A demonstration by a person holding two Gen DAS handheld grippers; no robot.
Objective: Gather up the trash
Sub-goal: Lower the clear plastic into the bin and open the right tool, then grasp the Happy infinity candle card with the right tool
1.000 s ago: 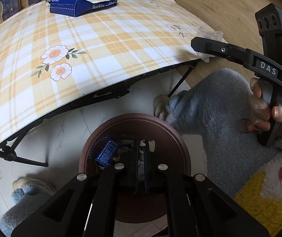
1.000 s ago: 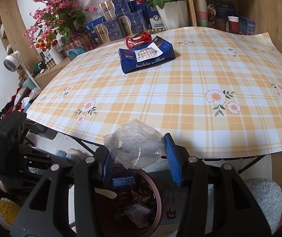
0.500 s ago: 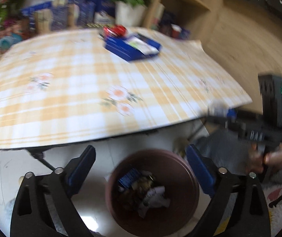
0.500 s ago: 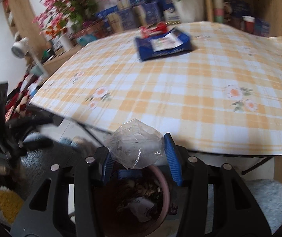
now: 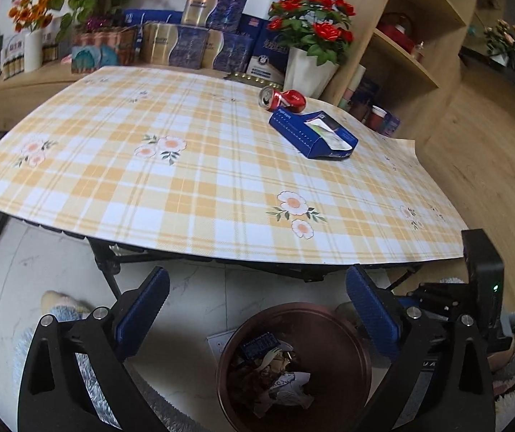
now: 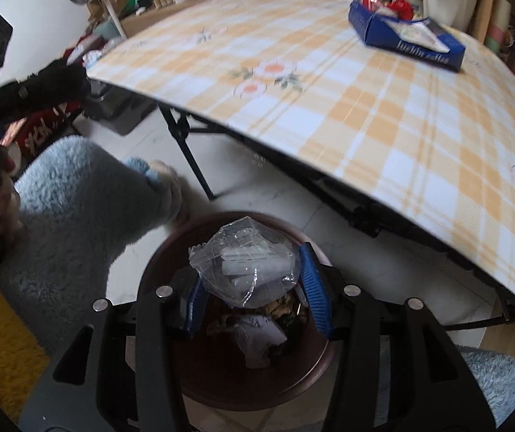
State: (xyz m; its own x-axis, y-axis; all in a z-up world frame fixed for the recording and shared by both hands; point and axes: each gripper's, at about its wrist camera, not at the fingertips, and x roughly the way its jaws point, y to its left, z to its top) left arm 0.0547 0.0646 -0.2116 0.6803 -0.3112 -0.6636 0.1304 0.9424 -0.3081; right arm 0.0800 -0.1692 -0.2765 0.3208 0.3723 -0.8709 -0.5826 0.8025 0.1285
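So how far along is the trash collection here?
Done: scraps already lie in the brown bin. In hand: the right gripper holds a clear plastic wrapper above it; the left gripper just opened, empty. Left: a red can and blue box on the table.

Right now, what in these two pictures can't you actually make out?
- Bin contents, right view: the clear wrapper held in the right gripper covers most of them.
- Can, left view: too small to read its label; the blue box hides its lower side.
- Box lettering, right view: blurred.
- Left gripper, jaws just opened and empty: its handle is cut off by the bottom edge.
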